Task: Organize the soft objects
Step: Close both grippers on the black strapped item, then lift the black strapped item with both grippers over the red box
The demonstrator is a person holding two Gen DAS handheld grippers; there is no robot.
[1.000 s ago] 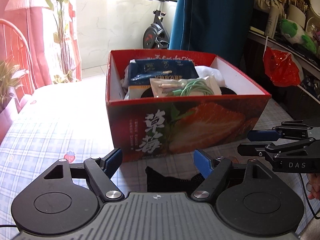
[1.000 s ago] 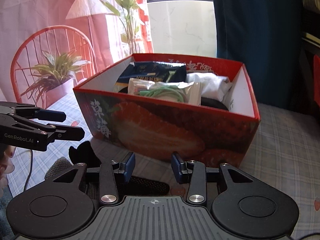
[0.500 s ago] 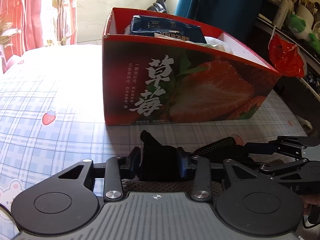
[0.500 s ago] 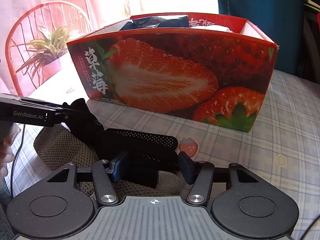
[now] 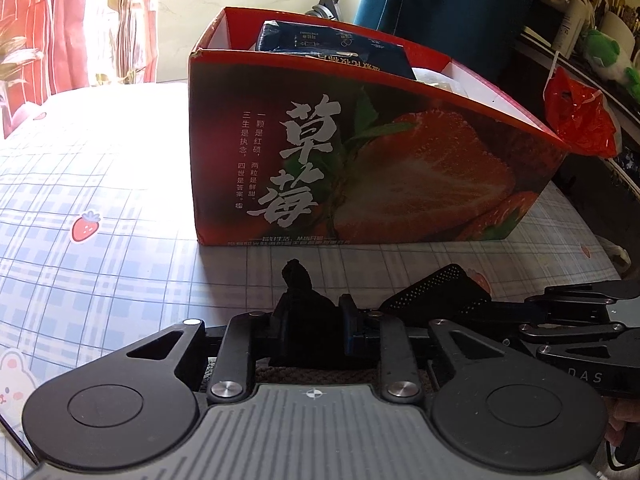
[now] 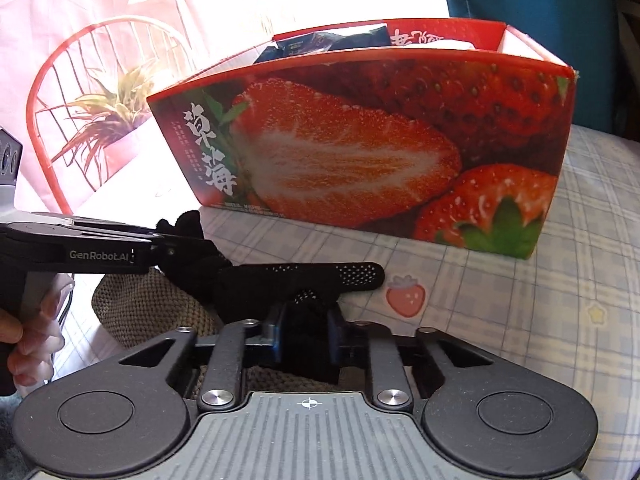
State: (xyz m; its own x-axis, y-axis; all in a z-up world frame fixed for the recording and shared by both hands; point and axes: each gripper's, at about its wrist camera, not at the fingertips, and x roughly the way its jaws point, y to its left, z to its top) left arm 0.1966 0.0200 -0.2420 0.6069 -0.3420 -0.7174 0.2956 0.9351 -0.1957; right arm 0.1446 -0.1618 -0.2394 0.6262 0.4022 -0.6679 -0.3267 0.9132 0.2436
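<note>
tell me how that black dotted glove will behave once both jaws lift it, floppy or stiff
Probably floppy: the black glove is knit fabric, already bunched between the right gripper jaws. Its free dotted finger would likely droop once it leaves the tablecloth. It looks light, and the dots should resist slipping. With the left gripper clamped on it too, the middle may sag.

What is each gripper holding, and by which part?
Both pinch the black knitted glove: the left gripper near its cuff end, the right gripper beneath its dotted fingers.
</note>
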